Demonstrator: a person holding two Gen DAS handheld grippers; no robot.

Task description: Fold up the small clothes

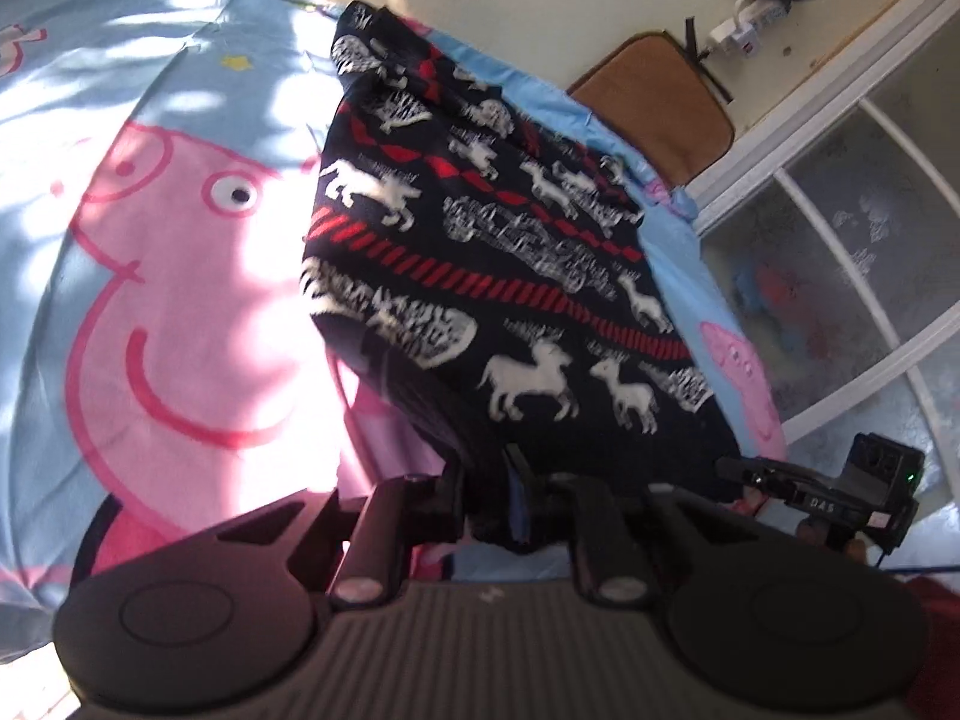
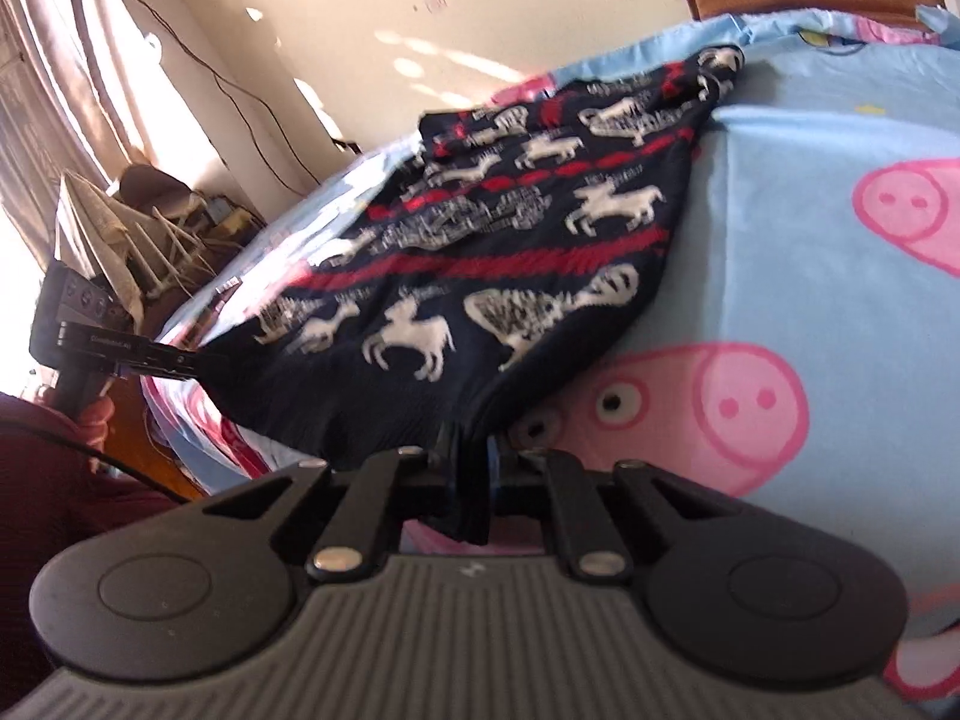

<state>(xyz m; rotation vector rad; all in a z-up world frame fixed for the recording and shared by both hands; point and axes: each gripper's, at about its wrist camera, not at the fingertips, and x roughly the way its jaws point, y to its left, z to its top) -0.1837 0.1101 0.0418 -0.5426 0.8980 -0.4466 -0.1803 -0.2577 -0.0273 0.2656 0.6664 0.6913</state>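
A small dark navy garment with white reindeer and red stripes hangs stretched over the bed; it also shows in the right wrist view. My left gripper is shut on its near edge, and it shows from the side at the left of the right wrist view. My right gripper is shut on the other near corner of the garment, and it shows at the right of the left wrist view. The near edge is lifted off the bed; the far end rests on the sheet.
The bed is covered by a light blue sheet printed with pink cartoon pigs. A brown cushioned chair stands past the bed's far edge, by a white-framed glass door. A wall and curtains lie to the left.
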